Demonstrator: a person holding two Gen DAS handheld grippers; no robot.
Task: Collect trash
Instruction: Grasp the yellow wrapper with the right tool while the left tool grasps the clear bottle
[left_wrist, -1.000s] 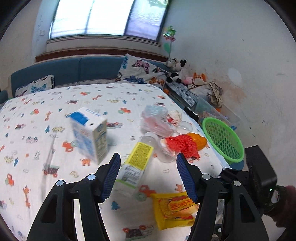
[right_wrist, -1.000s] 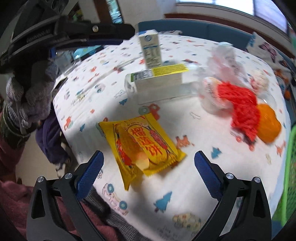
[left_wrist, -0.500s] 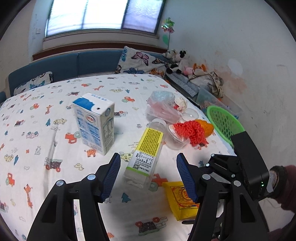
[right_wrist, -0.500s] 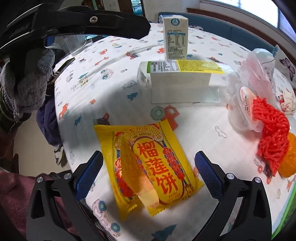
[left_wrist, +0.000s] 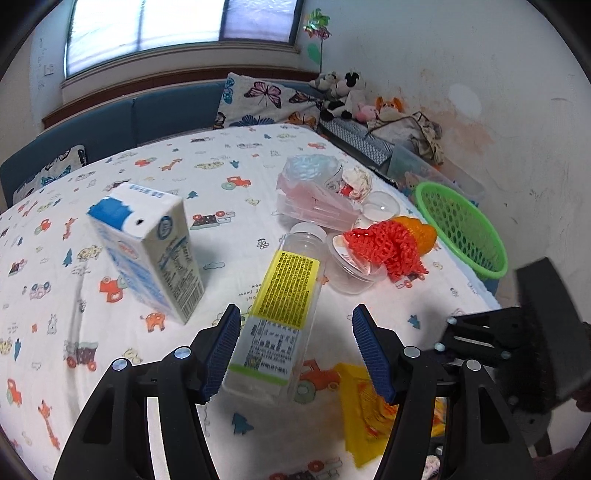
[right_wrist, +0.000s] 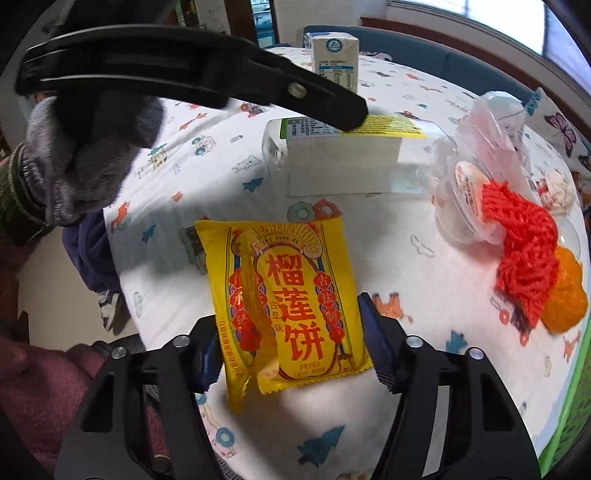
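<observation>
A clear plastic bottle with a yellow label (left_wrist: 282, 314) lies on the table between the open fingers of my left gripper (left_wrist: 295, 347). It also shows in the right wrist view (right_wrist: 343, 162). A yellow snack wrapper (right_wrist: 284, 310) lies flat near the table's front edge, and my right gripper (right_wrist: 291, 350) is open with a finger on each side of it. The wrapper also shows in the left wrist view (left_wrist: 365, 402). A blue-and-white milk carton (left_wrist: 147, 251) stands to the left. A green basket (left_wrist: 461, 229) sits at the right edge.
A red net (left_wrist: 388, 243) over an orange thing, a clear cup (left_wrist: 347, 266), pink plastic packaging (left_wrist: 317, 192) and a crumpled wrapper lie between the bottle and the basket. The table edge (right_wrist: 122, 258) runs close to the snack wrapper. A sofa stands behind.
My right gripper has moved forward and its fingers have narrowed around the yellow wrapper. My left gripper has come closer to the bottle, which now lies between its fingers.
</observation>
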